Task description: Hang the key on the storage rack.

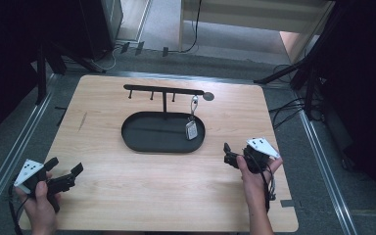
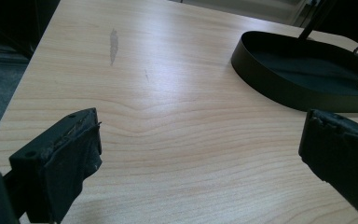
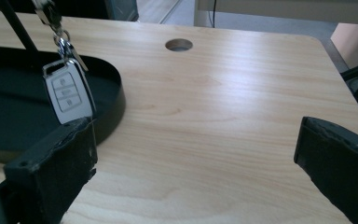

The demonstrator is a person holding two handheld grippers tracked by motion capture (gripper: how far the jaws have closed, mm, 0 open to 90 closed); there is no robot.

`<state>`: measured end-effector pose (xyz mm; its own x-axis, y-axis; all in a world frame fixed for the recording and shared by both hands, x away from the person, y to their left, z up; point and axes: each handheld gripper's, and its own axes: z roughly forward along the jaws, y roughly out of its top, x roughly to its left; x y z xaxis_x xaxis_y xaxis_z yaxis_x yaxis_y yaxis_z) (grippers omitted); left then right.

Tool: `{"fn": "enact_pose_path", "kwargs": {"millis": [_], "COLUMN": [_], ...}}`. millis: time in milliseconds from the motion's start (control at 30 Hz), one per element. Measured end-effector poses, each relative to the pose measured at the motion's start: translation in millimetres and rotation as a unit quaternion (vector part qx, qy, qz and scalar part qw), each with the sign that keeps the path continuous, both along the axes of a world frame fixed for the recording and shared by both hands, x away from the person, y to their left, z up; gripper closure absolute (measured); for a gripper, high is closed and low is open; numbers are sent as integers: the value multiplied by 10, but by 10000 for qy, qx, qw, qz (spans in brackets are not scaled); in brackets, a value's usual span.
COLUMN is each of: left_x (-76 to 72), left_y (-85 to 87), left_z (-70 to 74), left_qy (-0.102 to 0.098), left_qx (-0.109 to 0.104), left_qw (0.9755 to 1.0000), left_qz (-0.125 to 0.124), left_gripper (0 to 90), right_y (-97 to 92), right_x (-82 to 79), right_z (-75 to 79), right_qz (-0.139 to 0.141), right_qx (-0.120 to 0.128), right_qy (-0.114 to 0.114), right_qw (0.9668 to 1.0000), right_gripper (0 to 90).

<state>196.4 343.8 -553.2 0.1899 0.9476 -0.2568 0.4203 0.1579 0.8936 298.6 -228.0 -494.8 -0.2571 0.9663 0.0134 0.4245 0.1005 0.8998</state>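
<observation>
On the light wooden table (image 1: pixel 127 196), centre back: black oval metal tray (image 1: pixel 142 142) carrying a thin upright post topped by a black crossbar with small hooks (image 1: pixel 162 90), so hung items dangle over the tray and anything dropped lands inside. Hanging from the rightmost hook by a silver ring and clasp: white three-button car key fob (image 1: pixel 191 130), lower end reaching down to the tray's right part; whether touching the tray floor, cannot tell. Right tongs (image 1: pixel 229 154) near the tray's right end, spread wide with nothing between, aimed past the fob, apparently clear of it with the fob hung. Left tongs (image 1: pixel 64 172) at the near left corner, well apart from the tray, likewise spread and empty, parked out of the way
</observation>
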Motion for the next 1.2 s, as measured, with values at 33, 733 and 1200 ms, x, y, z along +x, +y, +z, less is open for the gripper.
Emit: {"fn": "enact_pose_path", "kwargs": {"millis": [33,733,1200], "left_x": [0,-2,-3], "left_y": [0,-8,-13], "left_z": [0,2,2], "left_qy": [-1,-4,4], "left_qx": [3,36,57], "left_qw": [10000,10000,10000], "left_qz": [-1,10,-8], "left_gripper": [0,0,0], "right_y": [-35,-723,-1067], "right_x": [-24,-393,-630], "right_z": [-24,-418,-487], "right_qz": [-22,-592,-903], "right_qx": [-12,168,299], "right_qy": [-8,104,99], "right_qw": [10000,9980,9954], "right_gripper": [0,0,0]}}
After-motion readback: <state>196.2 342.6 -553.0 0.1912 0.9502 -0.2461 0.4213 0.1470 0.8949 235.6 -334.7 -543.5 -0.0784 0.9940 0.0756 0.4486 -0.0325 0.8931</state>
